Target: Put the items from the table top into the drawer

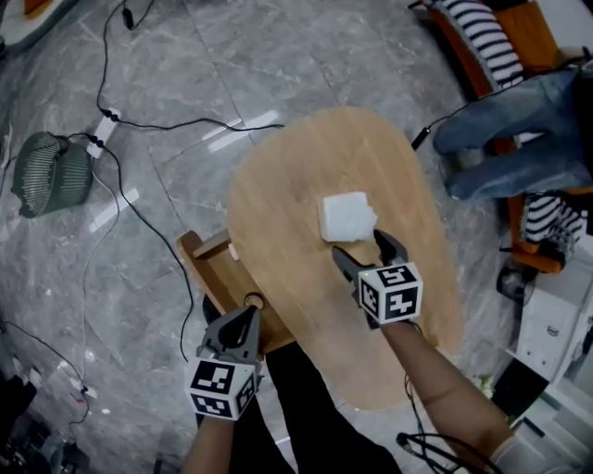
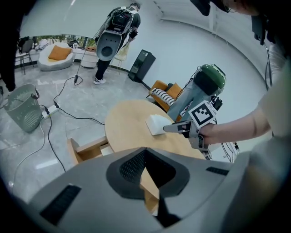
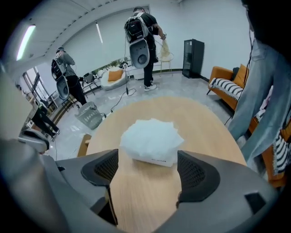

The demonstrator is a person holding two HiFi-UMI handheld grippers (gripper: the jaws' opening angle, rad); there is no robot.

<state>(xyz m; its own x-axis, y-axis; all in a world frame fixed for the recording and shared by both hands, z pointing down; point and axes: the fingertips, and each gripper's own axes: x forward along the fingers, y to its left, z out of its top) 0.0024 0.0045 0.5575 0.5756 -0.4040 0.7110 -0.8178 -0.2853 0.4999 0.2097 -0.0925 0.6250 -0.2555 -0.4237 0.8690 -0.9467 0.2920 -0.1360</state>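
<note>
Pale wood tabletop (image 1: 371,157), oval, stands on a grey marbled floor (image 1: 185,83) and carries one thing: a white pack of tissues (image 1: 346,217) near its middle, a little toward the far end. The right gripper (image 1: 363,248) hangs over the tabletop just on the near side of the pack. Its jaws are spread wide and hold nothing, and its own view shows the pack (image 3: 152,139) ahead of the gap between the two pads, untouched. A wooden drawer (image 1: 208,264) juts out open from under the tabletop's left edge, toward the near end. The left gripper (image 1: 246,317) is at the drawer's front, jaws drawn together on its round knob (image 1: 252,301), and its own view shows a sliver of light wood wedged between the pads. A green mesh waste basket (image 1: 51,174) stands well off to the left on the floor, with a black cable (image 1: 139,218) trailing past it. Beyond the tabletop's far right edge is an orange chair (image 1: 533,28) with a striped cushion (image 1: 482,37).
</note>
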